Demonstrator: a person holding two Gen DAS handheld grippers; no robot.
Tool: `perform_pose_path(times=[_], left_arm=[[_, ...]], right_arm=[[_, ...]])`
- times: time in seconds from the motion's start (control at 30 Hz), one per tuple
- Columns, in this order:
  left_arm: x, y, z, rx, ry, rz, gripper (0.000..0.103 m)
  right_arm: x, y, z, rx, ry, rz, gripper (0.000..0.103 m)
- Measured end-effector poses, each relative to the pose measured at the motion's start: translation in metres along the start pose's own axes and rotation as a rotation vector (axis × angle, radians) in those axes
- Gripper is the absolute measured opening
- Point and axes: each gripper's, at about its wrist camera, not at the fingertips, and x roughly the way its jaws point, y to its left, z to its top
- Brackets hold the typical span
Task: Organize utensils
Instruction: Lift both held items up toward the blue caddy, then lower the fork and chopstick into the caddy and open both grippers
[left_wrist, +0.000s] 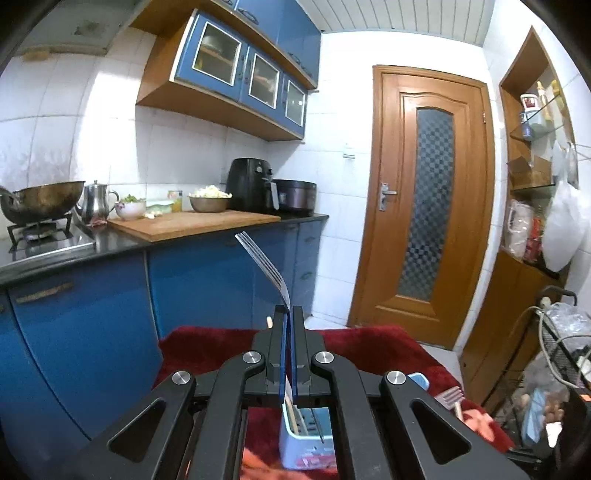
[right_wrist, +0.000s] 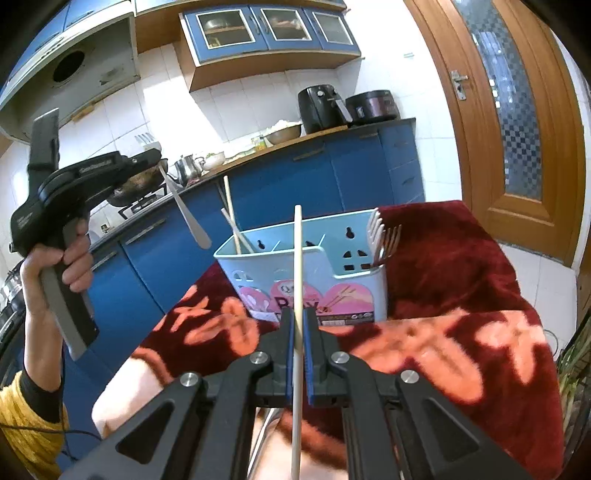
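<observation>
A red floral blanket (right_wrist: 461, 266) is covering the worktop, cushioning the pale blue utensil caddy (right_wrist: 306, 280) standing upright on it, compartments facing up to receive cutlery. Wooden forks (right_wrist: 384, 236) are already resting in its right compartment and chopsticks (right_wrist: 236, 229) are leaning in its left one. The right hand-held gripper (right_wrist: 298, 328) is clamping a single chopstick (right_wrist: 297, 258) upright, seemingly lining it up with the caddy. The left hand-held gripper (left_wrist: 290, 314), raised in the person's left hand (right_wrist: 70, 258), is pinching a metal fork (left_wrist: 264, 262) by its neck, tines pointing up, probably awaiting its slot
</observation>
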Motion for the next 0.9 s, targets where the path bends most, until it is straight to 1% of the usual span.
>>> perform_pose_path(times=[0.13,0.27,0.47,0.7,0.9], left_arm=[[0.016,-0.002,-0.006,0.018,-0.001,0.03,0.001],[0.034,0.0,-0.018,0.01,0.021,0.031,0.001],[0.049,0.0,-0.036,0.008,0.029,0.057,0.001],[0.058,-0.005,-0.059,0.009,0.048,0.034,0.001],[0.062,-0.009,-0.074,0.014,0.059,0.026,0.001]], right_arm=[[-0.001,-0.004,0.002,0.003,-0.029,-0.001,0.006],[-0.003,-0.006,0.006,-0.005,-0.061,-0.012,0.006],[-0.005,-0.003,0.021,-0.034,-0.124,-0.024,0.006],[0.007,-0.002,0.048,-0.032,-0.216,-0.036,0.006],[0.023,0.005,0.064,-0.095,-0.34,-0.129,0.006]])
